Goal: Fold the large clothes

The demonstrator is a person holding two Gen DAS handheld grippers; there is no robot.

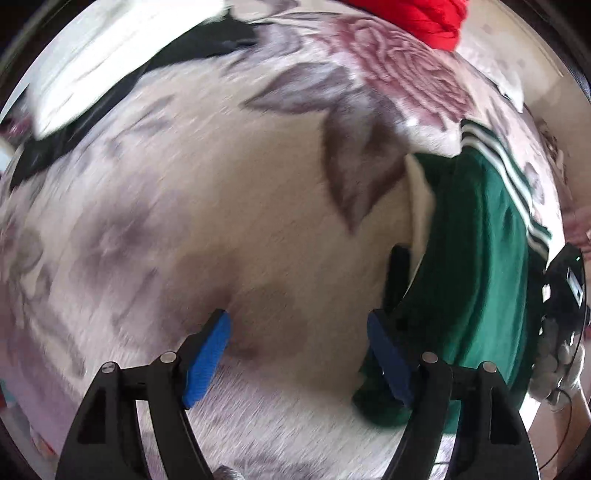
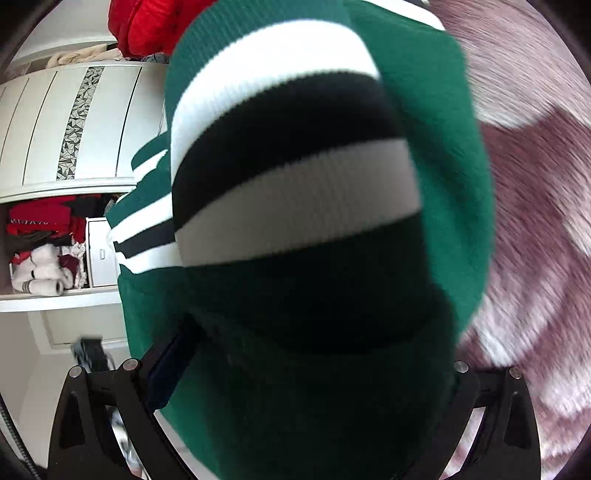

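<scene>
A green knit garment [image 1: 476, 280] with white and black stripes lies crumpled on a floral fleece blanket [image 1: 229, 206], at the right of the left wrist view. My left gripper [image 1: 299, 354] points down at the blanket and stands open. Only blanket shows between its blue pads [image 1: 207, 362], and its right finger rests against the garment's edge. In the right wrist view the same garment [image 2: 458, 184] drapes over my right gripper [image 2: 314, 350] and fills the middle of the frame. Those jaws are spread wide, with the cloth loose between them and the fingertips hidden.
A red garment [image 1: 417, 14] and a black cloth [image 1: 199, 44] lie at the blanket's far side. A gloved hand [image 1: 557, 365] holds a black device at the right edge. A white wardrobe [image 2: 74, 122] with a shelf of red and white clothes [image 2: 40, 251] stands left.
</scene>
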